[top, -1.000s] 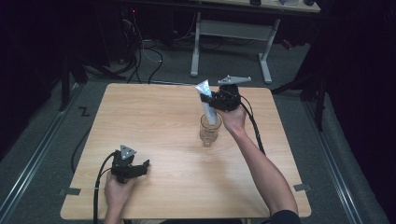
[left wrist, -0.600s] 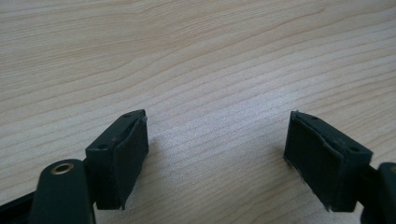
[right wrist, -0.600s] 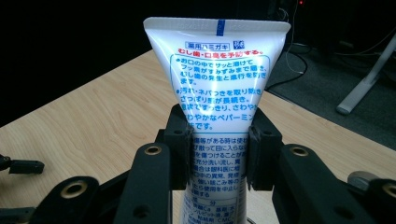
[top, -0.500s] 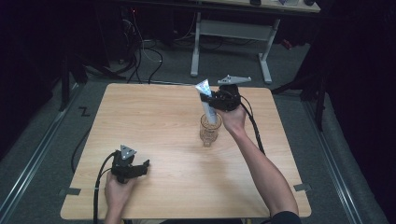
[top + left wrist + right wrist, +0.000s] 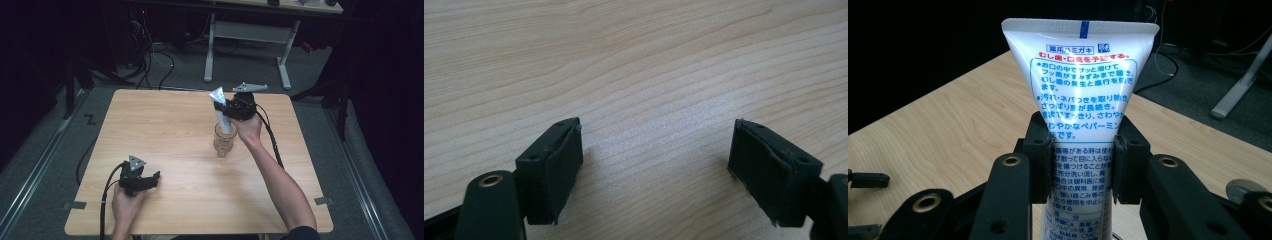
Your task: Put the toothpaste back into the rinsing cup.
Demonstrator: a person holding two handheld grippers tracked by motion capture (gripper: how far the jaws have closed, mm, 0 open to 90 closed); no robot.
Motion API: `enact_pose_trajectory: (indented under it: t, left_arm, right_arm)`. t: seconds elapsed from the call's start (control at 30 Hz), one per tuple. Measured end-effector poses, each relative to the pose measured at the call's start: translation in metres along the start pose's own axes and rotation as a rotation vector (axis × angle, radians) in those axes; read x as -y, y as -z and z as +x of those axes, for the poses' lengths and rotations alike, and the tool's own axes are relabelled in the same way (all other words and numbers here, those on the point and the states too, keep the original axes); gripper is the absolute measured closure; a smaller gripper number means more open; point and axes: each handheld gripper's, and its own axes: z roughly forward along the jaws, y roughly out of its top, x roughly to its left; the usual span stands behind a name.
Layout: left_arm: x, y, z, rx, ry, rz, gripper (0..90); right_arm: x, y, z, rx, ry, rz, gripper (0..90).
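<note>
- One toothpaste tube [image 5: 222, 107] stood near-upright, crimped end up, its lower end inside the clear glass cup [image 5: 224, 138] at table centre-right.
- Right gripper [image 5: 223, 107] pinched the tube's middle, directly above the cup.
- Left gripper [image 5: 656, 165] rested spread and empty, near-left, well apart.

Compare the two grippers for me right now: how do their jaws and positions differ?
The right gripper is shut on the toothpaste tube; the left gripper stands open with nothing between its jaws. The right gripper is raised over the clear cup at the table's far side; the left sits low near the table's near edge. Both are hand-held.
</note>
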Motion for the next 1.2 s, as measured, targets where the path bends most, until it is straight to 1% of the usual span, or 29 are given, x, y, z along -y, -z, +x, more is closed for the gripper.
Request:
enact_pose_trajectory:
  t: [0.27, 0.37, 1.2]
  left_arm:
    - [0.000, 0.000, 0.000, 0.000, 0.000, 0.000, 21.8]
    - [0.000, 0.000, 0.000, 0.000, 0.000, 0.000, 21.8]
    - [0.000, 0.000, 0.000, 0.001, 0.001, 0.000, 21.8]
  right_arm:
    - [0.007, -0.005, -0.003, 0.010, -0.009, 0.023, 66.8]
    - [0.008, -0.006, -0.003, 0.017, 0.006, 0.029, 66.7]
    - [0.019, -0.008, -0.006, 0.017, -0.007, 0.056, 66.2]
